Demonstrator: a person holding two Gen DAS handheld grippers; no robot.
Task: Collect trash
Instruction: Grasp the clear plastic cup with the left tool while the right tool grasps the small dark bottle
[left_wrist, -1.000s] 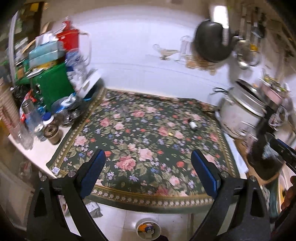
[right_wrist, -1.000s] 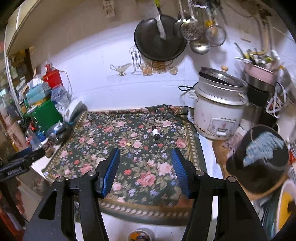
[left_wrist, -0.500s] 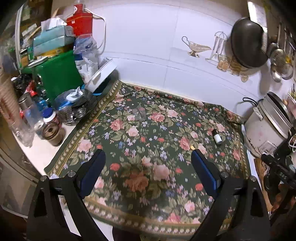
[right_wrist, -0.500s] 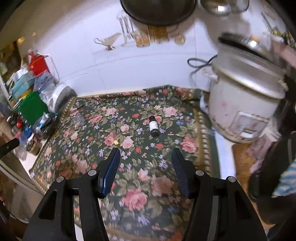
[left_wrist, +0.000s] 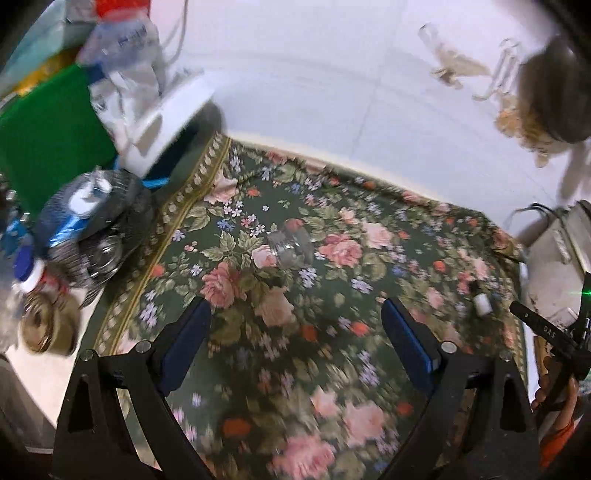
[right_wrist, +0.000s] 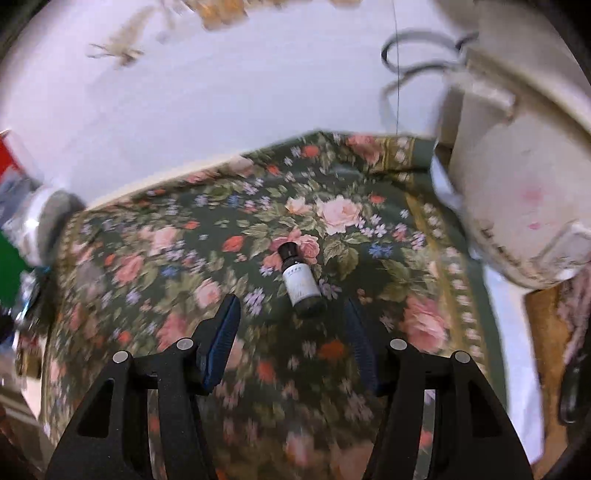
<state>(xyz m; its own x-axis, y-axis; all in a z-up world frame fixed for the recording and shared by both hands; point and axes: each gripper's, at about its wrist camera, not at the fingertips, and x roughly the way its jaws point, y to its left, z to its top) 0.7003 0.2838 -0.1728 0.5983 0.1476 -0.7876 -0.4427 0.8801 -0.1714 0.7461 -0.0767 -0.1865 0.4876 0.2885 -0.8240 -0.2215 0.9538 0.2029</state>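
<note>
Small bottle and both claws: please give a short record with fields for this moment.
surface: floral cloth
small bottle: dark, white label, lying on its side on the cloth, cap toward the wall
right claw: open, empty, bottle just ahead of the gap between its fingertips, not gripped
left claw: open, empty
clear plastic piece: on the cloth ahead of the left claw
rice cooker: right of the cloth

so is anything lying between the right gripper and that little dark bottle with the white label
Nothing: in the right wrist view only bare floral tablecloth separates the open right gripper from the small dark bottle.
</note>
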